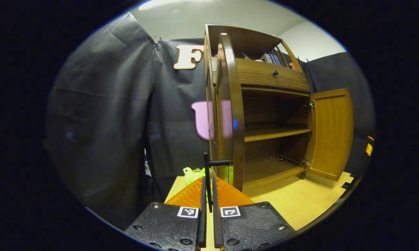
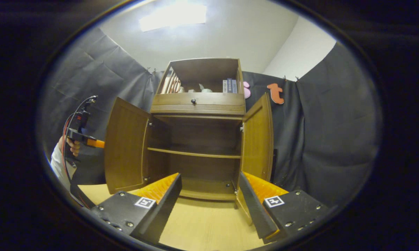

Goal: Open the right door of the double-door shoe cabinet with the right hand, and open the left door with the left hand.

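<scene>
Both cabinet doors stand open on the table [image 2: 202, 226]. My left gripper [image 1: 208, 195] pinches the left door's handle [image 1: 219, 162]; right gripper [image 2: 209, 205] wide, empty — over-pulling risks straining the left door [image 1: 230, 111] hinges.

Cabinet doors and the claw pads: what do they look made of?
Doors: wood or wood veneer, brown with visible grain and a soft sheen; solid or laminate is unclear. Right claw pads: orange, ridged, probably rubber or soft plastic, on black textured plastic bodies.

Shelf [image 2: 193, 152] inside cabinet [image 2: 199, 104]; books [image 2: 229, 85] on top; doors [image 2: 126, 146] swung outward.
</scene>
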